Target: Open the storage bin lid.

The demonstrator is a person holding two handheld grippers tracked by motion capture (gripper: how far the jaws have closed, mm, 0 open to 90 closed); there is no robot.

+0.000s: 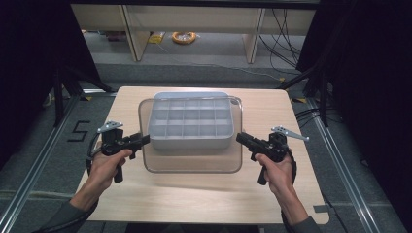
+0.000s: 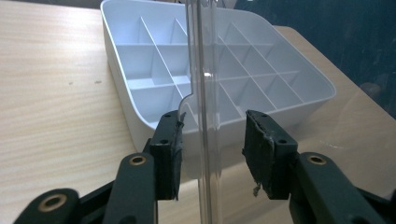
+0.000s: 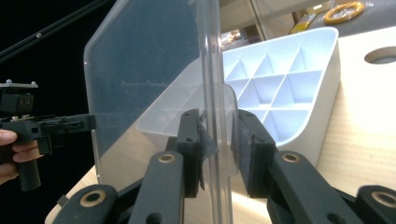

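A clear plastic lid (image 1: 194,161) hangs level over a white compartment tray (image 1: 189,121) in the middle of the table, shifted a little toward the person. My left gripper (image 1: 145,140) is shut on the lid's left edge and my right gripper (image 1: 239,137) is shut on its right edge. In the left gripper view the lid (image 2: 205,70) runs edge-on between the pads of my left gripper (image 2: 212,140), with the tray (image 2: 140,56) behind it. In the right gripper view my right gripper (image 3: 218,140) clamps the lid's rim (image 3: 140,70). The tray (image 3: 289,84) sits beyond, and the left gripper (image 3: 88,122) holds the far edge.
The wooden table (image 1: 194,199) has bare room in front of the tray and at both sides. A round hole (image 3: 383,55) is cut in the tabletop past the tray. Desk legs and a yellow cable coil (image 1: 184,37) lie on the floor behind.
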